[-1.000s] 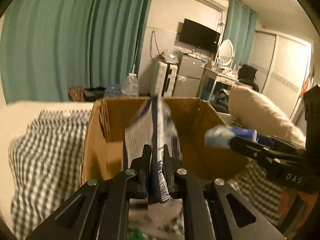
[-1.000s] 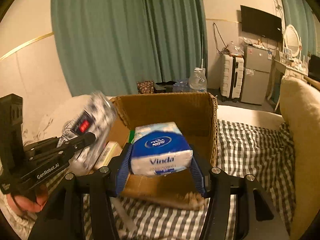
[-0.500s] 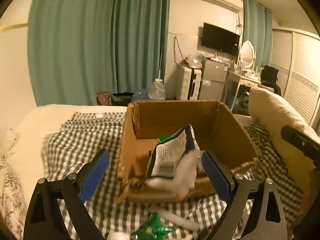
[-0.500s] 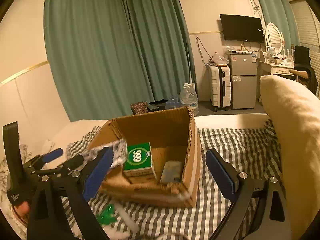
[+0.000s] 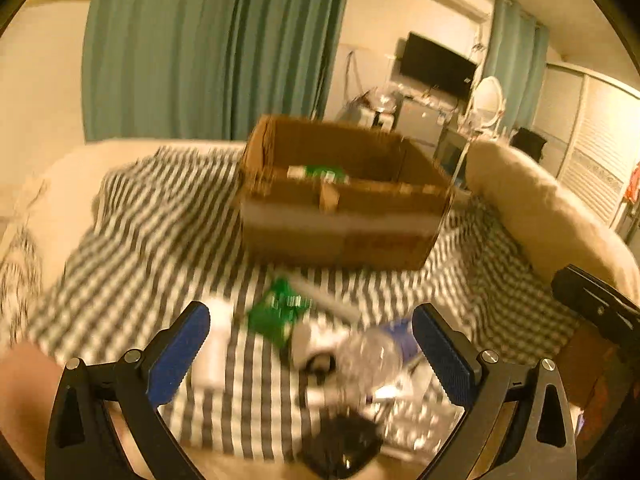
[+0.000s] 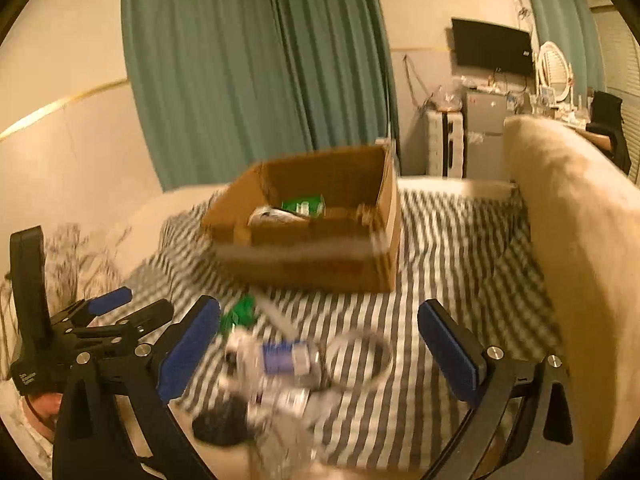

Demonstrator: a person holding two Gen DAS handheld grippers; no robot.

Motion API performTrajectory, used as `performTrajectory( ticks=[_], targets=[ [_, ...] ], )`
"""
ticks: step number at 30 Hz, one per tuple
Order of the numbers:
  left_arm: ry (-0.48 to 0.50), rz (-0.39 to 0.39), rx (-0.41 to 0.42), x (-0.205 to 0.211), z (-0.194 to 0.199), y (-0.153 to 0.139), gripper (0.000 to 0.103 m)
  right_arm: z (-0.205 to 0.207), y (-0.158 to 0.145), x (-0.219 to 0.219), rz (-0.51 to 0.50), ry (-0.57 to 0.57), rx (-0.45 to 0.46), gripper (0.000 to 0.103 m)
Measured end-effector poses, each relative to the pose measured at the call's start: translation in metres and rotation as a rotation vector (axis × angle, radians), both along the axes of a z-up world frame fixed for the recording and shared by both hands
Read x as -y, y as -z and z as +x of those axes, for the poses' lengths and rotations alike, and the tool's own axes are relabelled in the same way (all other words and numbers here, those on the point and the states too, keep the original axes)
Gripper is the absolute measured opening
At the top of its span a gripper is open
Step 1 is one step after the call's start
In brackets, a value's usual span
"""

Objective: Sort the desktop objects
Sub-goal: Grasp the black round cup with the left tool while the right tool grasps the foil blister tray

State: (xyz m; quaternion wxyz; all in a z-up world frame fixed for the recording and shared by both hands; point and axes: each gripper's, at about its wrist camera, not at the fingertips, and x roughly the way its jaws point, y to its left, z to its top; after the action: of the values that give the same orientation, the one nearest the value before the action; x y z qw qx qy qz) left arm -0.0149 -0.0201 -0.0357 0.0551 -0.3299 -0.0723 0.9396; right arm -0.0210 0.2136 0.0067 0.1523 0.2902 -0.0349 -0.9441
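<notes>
boxes: one cardboard box (image 5: pixel 340 216) | tongs: left tongs (image 5: pixel 308 344) and right tongs (image 6: pixel 320 340) opening wide, nothing gripped

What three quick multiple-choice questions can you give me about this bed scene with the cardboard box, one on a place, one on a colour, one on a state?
1. Where does the cardboard box stand?
A. on the checked blanket
B. on the pillow
C. on the floor

2. What colour is the small packet lying in front of the box?
A. red
B. green
C. yellow

3. How does the right gripper stand?
A. shut on a tissue pack
B. shut with nothing in it
C. jaws apart, nothing between the pads

Answers:
1 A, the striped-looking check cloth runs under and around the box.
2 B, it shows bright green in both views.
3 C, the blue pads stand wide apart, gripping nothing, with the clutter on the blanket beyond them.
</notes>
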Motion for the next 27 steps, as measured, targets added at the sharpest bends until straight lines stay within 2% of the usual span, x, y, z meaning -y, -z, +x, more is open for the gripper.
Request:
performTrajectory(
  ticks=[3, 10, 14, 18, 21, 23, 25, 27],
  targets=[
    [-0.006, 0.032, 0.06, 0.0, 0.008, 0.017, 0.103, 0.014, 0.016, 0.005, 0.003, -0.029, 0.049, 0.1],
    [0.034, 0.081, 0.119, -0.004, 0.023, 0.042, 0.103, 0.025, 0.034, 0.002, 0.004, -0.022, 0.092, 0.1],
    [0.101, 0.06, 0.207, -0.019, 0.02, 0.066, 0.103, 0.025, 0.041, 0.0, 0.0, 0.003, 0.121, 0.1],
    [0.183, 0.019, 0.234, -0.035, 0.014, 0.087, 0.103, 0.023, 0.046, -0.002, 0.007, 0.013, 0.143, 0.1],
    [0.167, -0.008, 0.299, -0.036, 0.005, 0.105, 0.103, 0.022, 0.048, 0.001, 0.021, 0.012, 0.155, 0.1],
    [0.157, 0.015, 0.331, -0.032, 0.001, 0.114, 0.097, 0.022, 0.05, 0.003, 0.035, 0.009, 0.157, 0.1],
    [0.164, 0.056, 0.353, -0.028, -0.003, 0.12, 0.073, 0.021, 0.052, 0.005, 0.042, 0.004, 0.163, 0.1],
    [0.166, 0.075, 0.35, -0.027, -0.003, 0.12, 0.071, 0.02, 0.055, 0.006, 0.045, -0.001, 0.175, 0.1]
  ],
)
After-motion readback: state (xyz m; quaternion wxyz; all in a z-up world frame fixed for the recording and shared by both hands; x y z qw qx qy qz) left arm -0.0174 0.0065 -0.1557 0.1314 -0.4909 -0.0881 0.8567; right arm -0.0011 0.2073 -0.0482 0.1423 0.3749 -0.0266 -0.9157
